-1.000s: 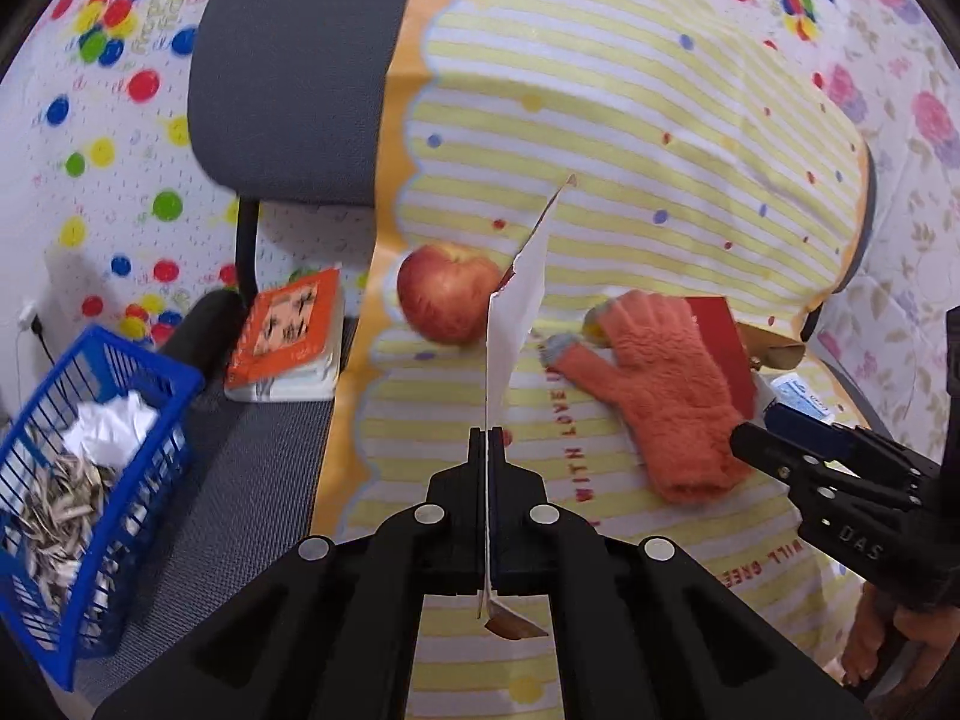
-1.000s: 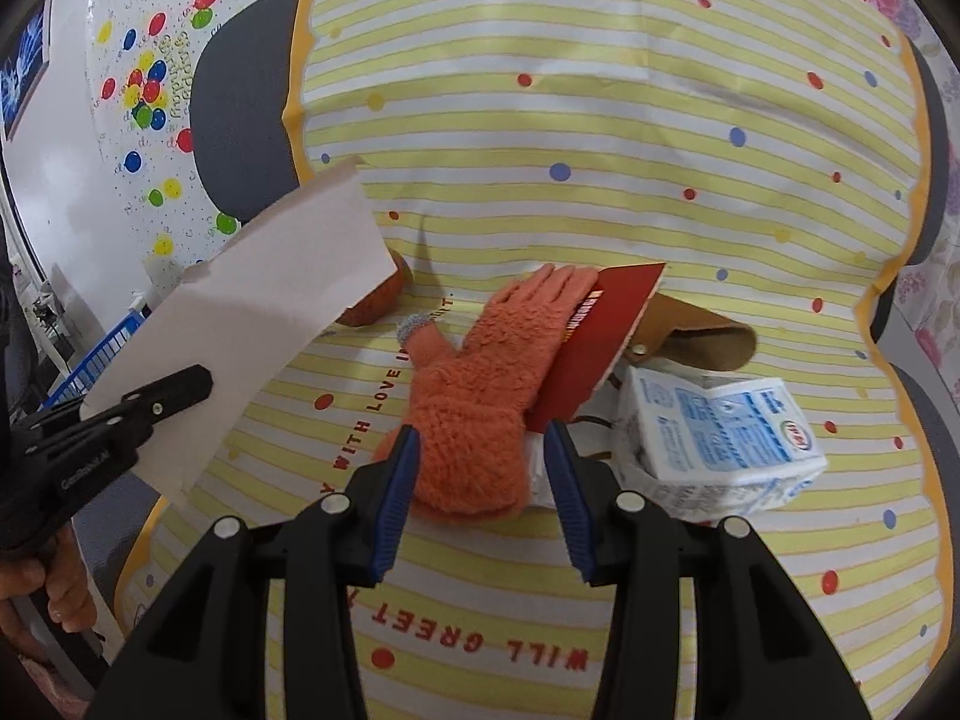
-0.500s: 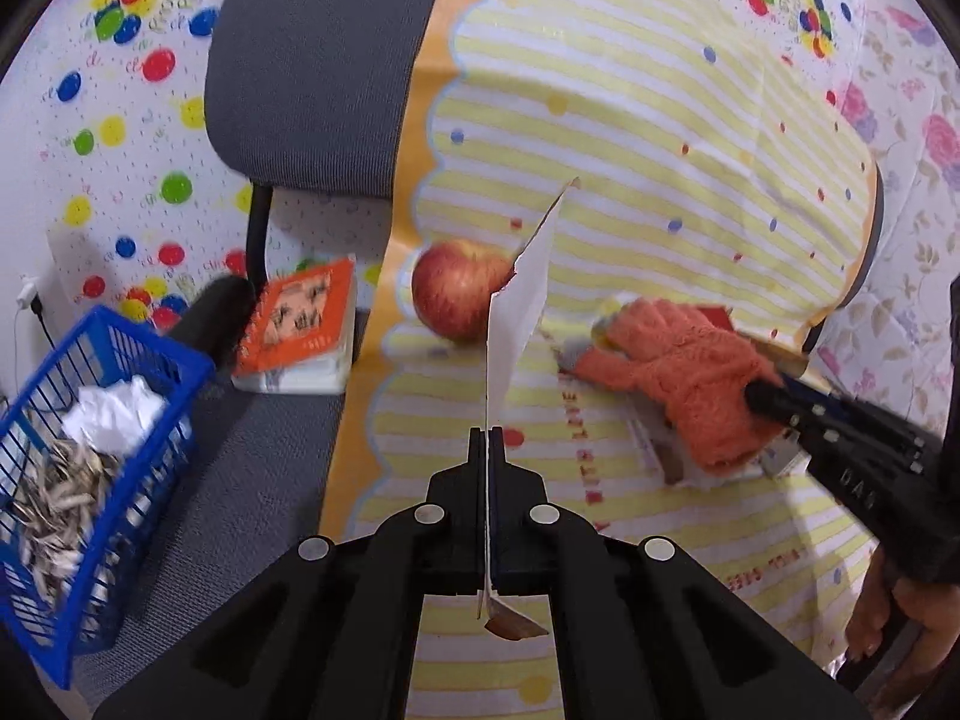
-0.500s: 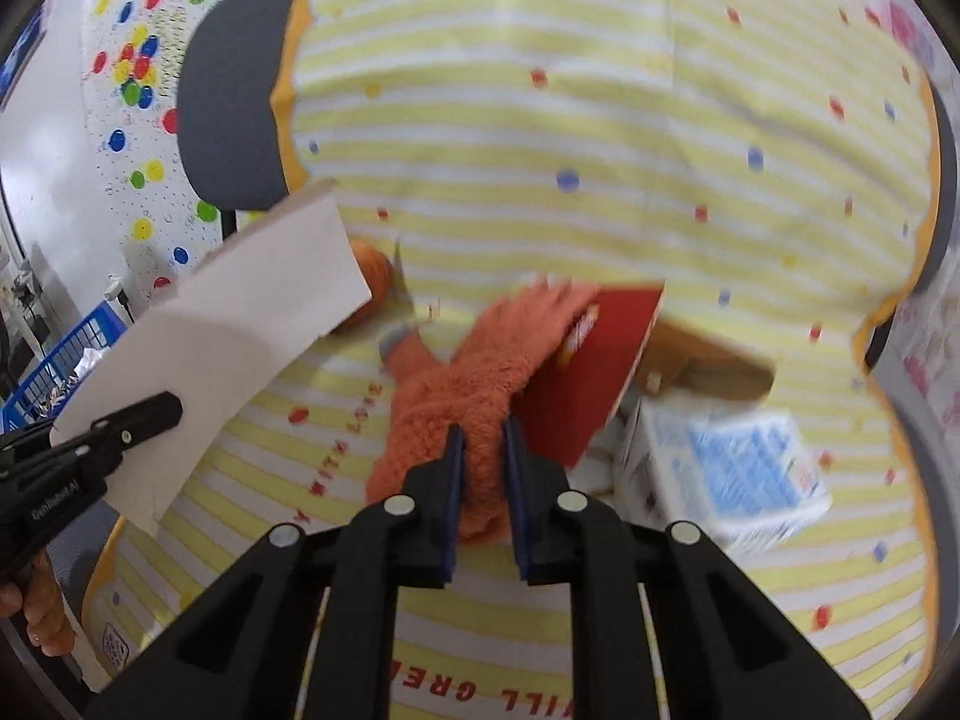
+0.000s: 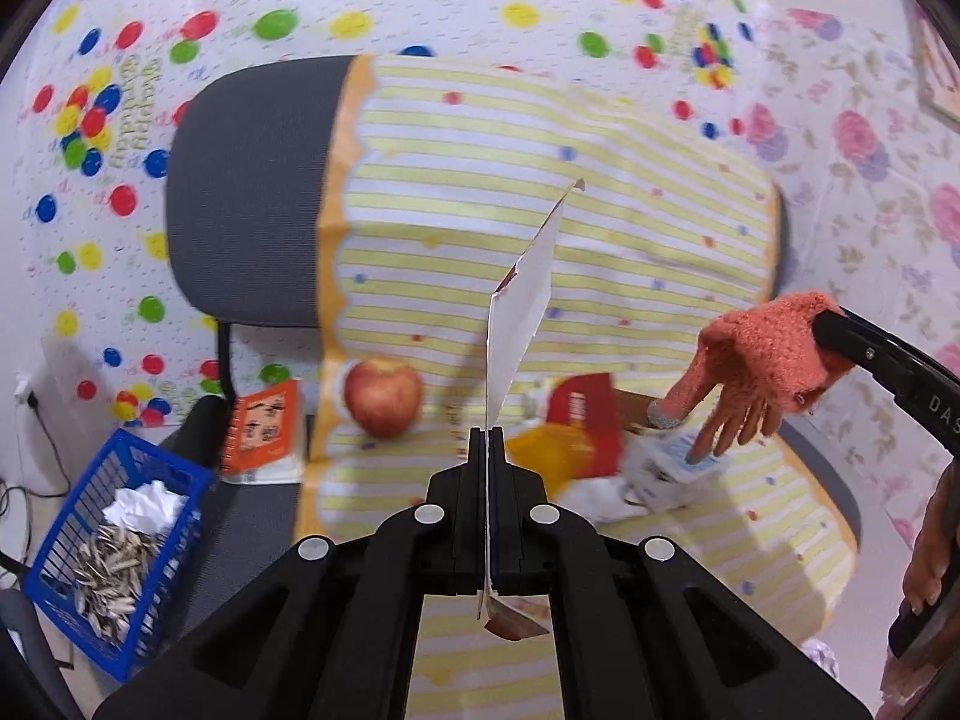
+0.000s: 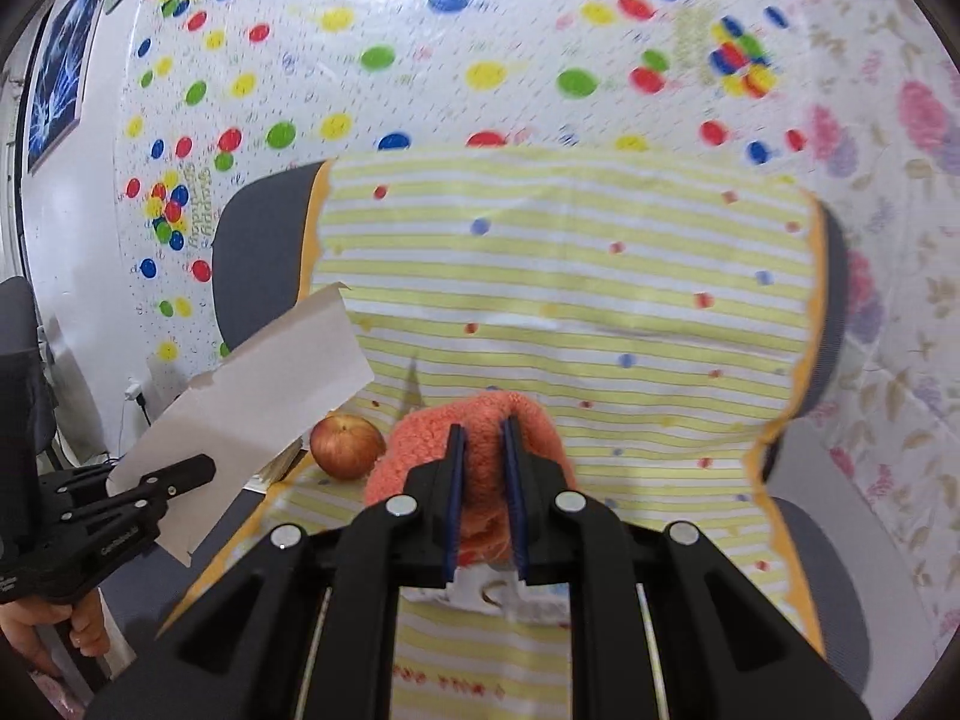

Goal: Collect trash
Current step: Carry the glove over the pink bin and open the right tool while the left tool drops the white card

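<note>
A: Any lettering legible?
B: "DAS", white, on the black right gripper [image 5: 837,333], beside the apple [image 5: 383,397]. Red print on the striped cloth [image 6: 570,276] is blurred, unreadable.

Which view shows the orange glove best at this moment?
The left wrist view: the orange glove hangs whole from the right tool, fingers drooping above the milk carton. In the right wrist view only a bunched part of the glove shows, pinched between that tool's blue pads; its fingers are hidden.
</note>
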`<state>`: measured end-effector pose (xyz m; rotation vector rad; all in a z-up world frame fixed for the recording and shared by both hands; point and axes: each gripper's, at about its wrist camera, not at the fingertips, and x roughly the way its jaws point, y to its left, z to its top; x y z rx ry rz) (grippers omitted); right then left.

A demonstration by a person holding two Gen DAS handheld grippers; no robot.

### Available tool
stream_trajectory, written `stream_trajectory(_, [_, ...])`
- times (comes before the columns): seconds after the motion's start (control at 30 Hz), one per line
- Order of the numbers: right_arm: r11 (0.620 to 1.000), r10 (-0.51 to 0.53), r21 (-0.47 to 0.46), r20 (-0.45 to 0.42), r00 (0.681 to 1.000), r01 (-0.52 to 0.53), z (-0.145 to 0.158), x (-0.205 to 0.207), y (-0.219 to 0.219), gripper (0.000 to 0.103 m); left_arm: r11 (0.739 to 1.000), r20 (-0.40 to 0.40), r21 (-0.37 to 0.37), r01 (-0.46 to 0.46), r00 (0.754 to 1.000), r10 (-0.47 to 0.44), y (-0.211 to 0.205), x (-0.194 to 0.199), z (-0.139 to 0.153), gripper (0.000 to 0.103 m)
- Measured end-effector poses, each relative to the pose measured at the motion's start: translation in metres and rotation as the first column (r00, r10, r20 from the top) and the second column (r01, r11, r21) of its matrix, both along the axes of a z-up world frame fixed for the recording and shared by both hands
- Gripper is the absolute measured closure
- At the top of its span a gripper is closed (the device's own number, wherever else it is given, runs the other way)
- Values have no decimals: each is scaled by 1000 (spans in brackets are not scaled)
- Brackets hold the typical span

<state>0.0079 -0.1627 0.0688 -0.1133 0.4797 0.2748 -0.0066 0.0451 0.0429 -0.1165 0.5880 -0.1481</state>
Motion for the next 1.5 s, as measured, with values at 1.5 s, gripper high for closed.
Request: stream_trajectory(1.5, [780,-609,42,-183,772,625,-89,-298,-225,90,721,-159,-33,693,708,-688,-287,-162,-100,103])
